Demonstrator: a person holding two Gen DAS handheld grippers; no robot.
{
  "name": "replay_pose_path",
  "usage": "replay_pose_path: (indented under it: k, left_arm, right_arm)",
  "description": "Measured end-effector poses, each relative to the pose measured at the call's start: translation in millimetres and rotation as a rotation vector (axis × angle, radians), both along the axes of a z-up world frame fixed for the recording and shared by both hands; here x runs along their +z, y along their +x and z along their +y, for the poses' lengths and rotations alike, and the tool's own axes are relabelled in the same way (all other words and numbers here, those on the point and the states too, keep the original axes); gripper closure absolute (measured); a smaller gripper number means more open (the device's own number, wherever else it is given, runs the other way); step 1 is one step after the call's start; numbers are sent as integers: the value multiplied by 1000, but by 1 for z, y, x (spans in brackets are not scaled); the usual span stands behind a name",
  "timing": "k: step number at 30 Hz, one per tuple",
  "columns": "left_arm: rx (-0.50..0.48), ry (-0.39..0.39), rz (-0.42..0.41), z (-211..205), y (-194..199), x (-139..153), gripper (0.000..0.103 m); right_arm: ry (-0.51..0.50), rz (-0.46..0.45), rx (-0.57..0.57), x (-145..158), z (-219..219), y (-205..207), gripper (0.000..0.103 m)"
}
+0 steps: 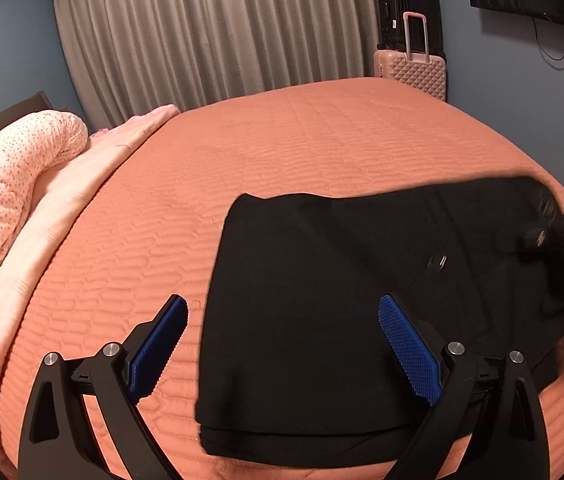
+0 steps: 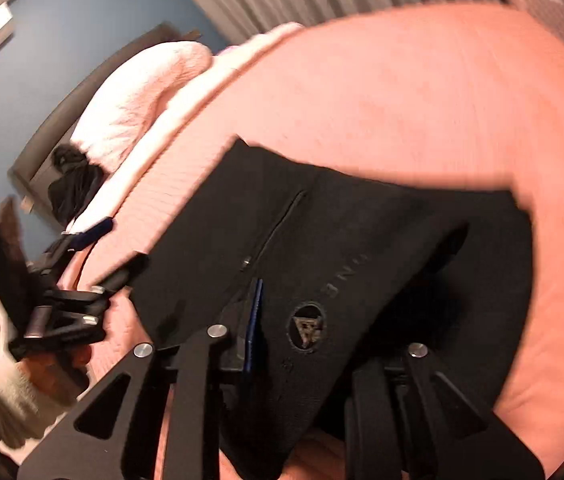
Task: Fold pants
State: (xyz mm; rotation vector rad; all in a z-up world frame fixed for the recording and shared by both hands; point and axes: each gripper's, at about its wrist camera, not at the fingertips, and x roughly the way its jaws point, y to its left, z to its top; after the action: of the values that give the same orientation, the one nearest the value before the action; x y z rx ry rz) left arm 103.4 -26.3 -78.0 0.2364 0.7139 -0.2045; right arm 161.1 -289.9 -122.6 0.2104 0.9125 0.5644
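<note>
Black pants [image 1: 322, 300] lie folded in layers on an orange quilted bed cover [image 1: 282, 152]. My left gripper [image 1: 282, 344] is open, its blue pads spread over the near left part of the pants, holding nothing. My right gripper [image 2: 322, 340] is shut on the waist end of the pants [image 2: 322, 240], near a round logo patch [image 2: 308, 326], and lifts that end off the bed. The right gripper shows blurred at the right edge of the left wrist view [image 1: 562, 232]. The left gripper shows blurred at the left in the right wrist view [image 2: 70, 304].
A pink speckled pillow [image 1: 14, 184] and pale pink blanket [image 1: 82, 184] lie at the bed's left. A pink suitcase [image 1: 412, 68] and a black one [image 1: 408, 4] stand past the far edge, by grey curtains [image 1: 218, 28]. A dark bundle [image 2: 74, 184] lies by the headboard.
</note>
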Motion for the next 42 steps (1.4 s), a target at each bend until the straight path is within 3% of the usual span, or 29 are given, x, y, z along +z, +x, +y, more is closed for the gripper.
replay_pose_path:
  k: [3,4,6,8,9,11,13,15,17,18,19,21,24,26,27,28,30,33,34,35,38,42]
  left_arm:
    - [-9,-9,1,0,5,4,7]
    - [-11,-6,8,-2,7,2,7]
    - [-9,1,14,-6,9,-4,7]
    - [-2,11,31,-11,15,-13,7]
    - [4,10,27,-11,17,-14,7]
    - [2,-11,24,-15,24,-9,7]
    - [-12,-50,8,-20,32,-1,7]
    - [-24,-80,14,-36,46,0,6]
    - [-16,-27,56,-53,60,-19,6]
    - [-19,20,98,-60,66,-35,6]
    - [-22,60,135,-66,70,-52,6]
    - [-10,61,128,-64,70,-67,5]
    - [38,15,150,-53,70,-53,6]
    - [71,-8,138,-48,67,-49,6]
    - [78,0,166,-48,69,-56,5]
    - [86,8,198,-49,73,-66,5]
    - [108,-76,147,-41,70,-74,5]
    - [108,-100,152,-37,69,-74,5]
    - [107,-109,149,-35,68,-75,5]
    - [106,-117,145,-31,64,-74,5]
    - [96,-113,170,-28,62,-66,5]
    - [138,-119,110,-2,57,-34,5]
  right_arm:
    - [-82,5,4,8,-28,23,86]
    - [-131,21,-38,-4,-30,30,83]
    - [-231,124,-128,-55,-54,44,73]
    - [-72,134,-223,-54,-85,36,56]
    - [-81,122,-290,-42,-90,26,53]
    - [-161,-60,-410,-3,-91,-6,50]
    - [-162,-187,-429,23,-78,-28,50]
    - [-138,-198,-335,23,-45,-28,54]
    - [-218,-123,-235,-12,-12,-16,67]
    - [-290,-49,-197,-40,-1,-11,67]
    - [-345,-51,-181,-55,8,-11,66]
    - [-393,-101,-190,-45,21,-19,67]
    - [-252,-177,-250,-10,19,-37,67]
    - [-306,-148,-258,-25,24,-33,67]
    - [-347,-78,-237,-47,26,-27,67]
    - [-354,-86,-246,-60,26,-27,66]
    - [-364,-109,-275,-52,28,-37,66]
    - [-283,-151,-340,-33,31,-54,66]
    - [-302,-141,-359,-39,34,-53,47]
    - [-339,-112,-369,-47,37,-51,22]
    - [-384,-132,-373,-47,48,-62,24]
    - [-236,-148,-441,-17,3,-74,17]
